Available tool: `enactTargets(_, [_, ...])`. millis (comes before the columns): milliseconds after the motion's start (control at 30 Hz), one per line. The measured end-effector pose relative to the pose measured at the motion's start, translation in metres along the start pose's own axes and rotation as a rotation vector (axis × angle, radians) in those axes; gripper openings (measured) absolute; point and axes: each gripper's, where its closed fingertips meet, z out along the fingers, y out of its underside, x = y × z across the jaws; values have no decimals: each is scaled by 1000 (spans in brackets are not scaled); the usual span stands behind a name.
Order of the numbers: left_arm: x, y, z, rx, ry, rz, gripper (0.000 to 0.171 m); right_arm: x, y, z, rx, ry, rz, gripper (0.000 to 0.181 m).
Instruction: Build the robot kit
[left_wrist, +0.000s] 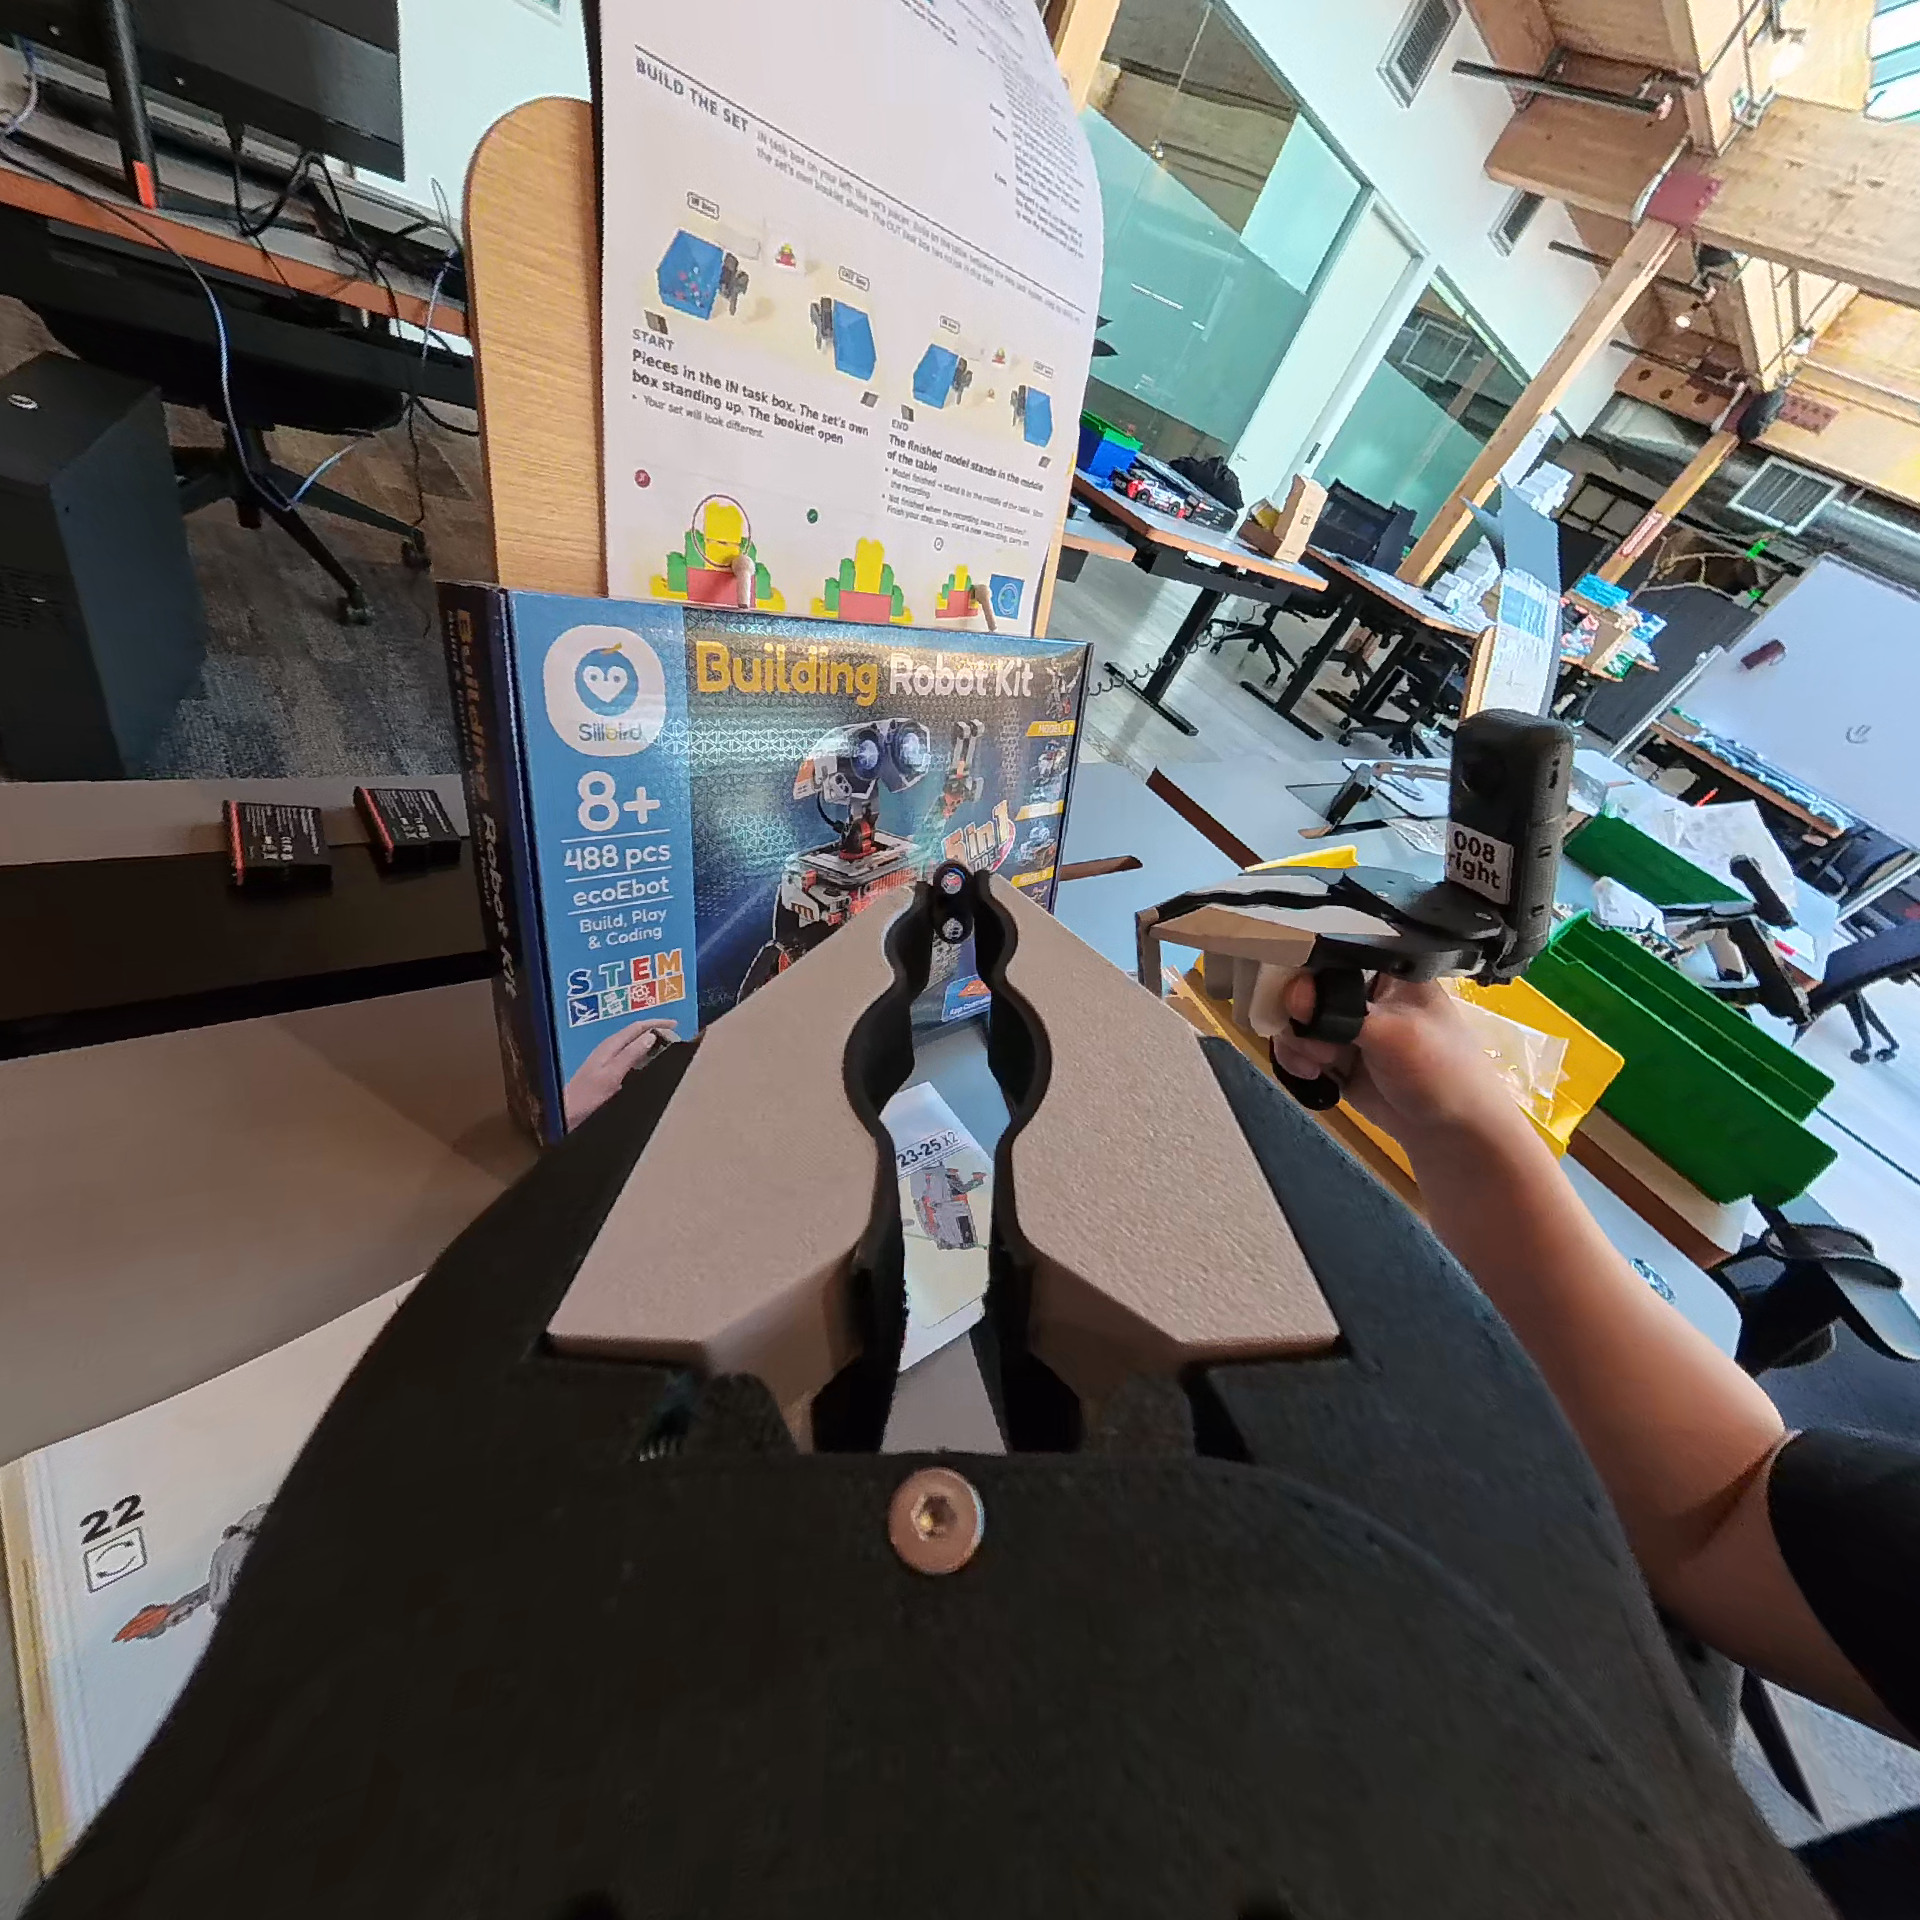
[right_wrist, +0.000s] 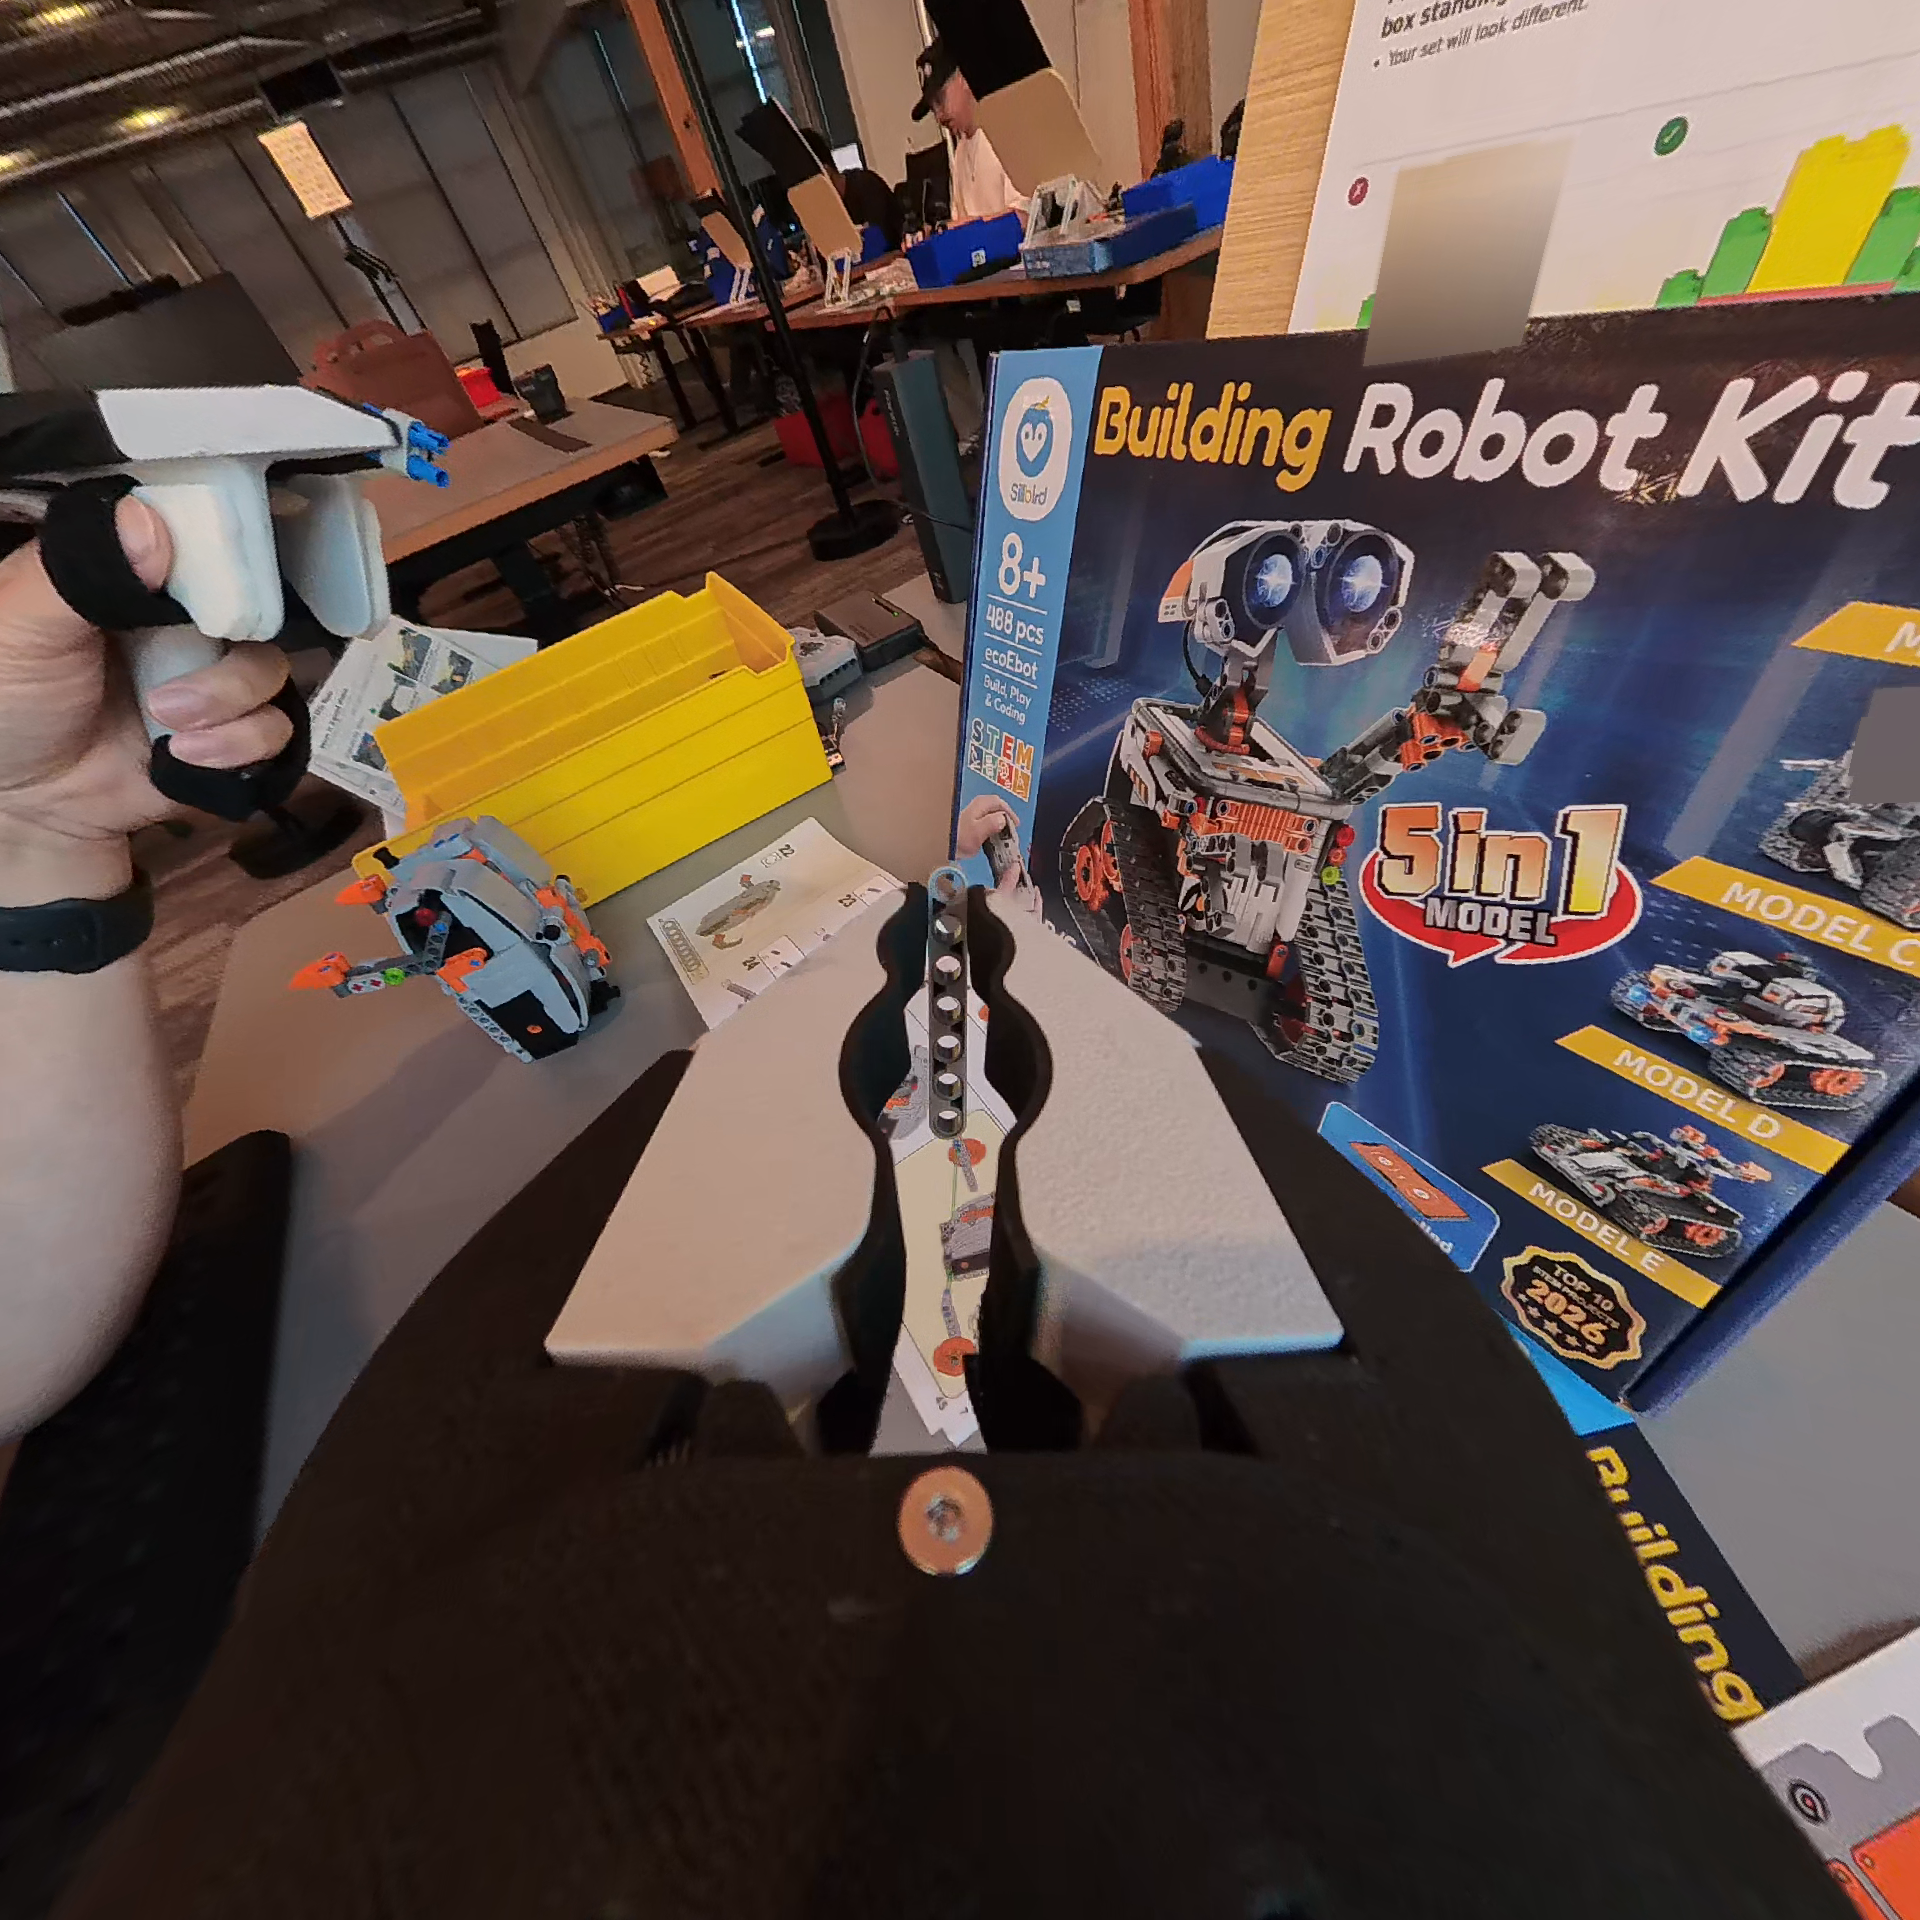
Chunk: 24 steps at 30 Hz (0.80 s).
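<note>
1. While both grips look firm, they differ. The left gripper (left_wrist: 951, 914) has its jaws pressed onto a small black connector piece with blue pins (left_wrist: 951, 902), caught only at the very tips, so I'd say that pinch has little margin.
2. The right gripper (right_wrist: 948, 920) pinches a long grey plastic beam with a row of holes (right_wrist: 948, 1023). The beam lies lengthwise between the pads and pokes a bit past the tips – a steadier hold, I'd guess.
3. Both grippers are up off the table, well apart from each other.
4. An open white paper instruction booklet (right_wrist: 769, 914) lies flat just below them.
5. Further left stands a half-built grey, black and orange brick model (right_wrist: 488, 935), just in front of a yellow plastic bin (right_wrist: 603, 727).
6. Behind it all a blue cardboard kit box (right_wrist: 1455, 831) stands upright, with a white printed sheet on a wooden board (left_wrist: 831, 312) rising behind it.
</note>
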Motion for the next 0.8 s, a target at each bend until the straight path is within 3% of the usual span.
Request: enactTargets(800, [-3, -2, 1, 21, 4, -12, 6, -8, -4, 3, 23, -31, 1, 5])
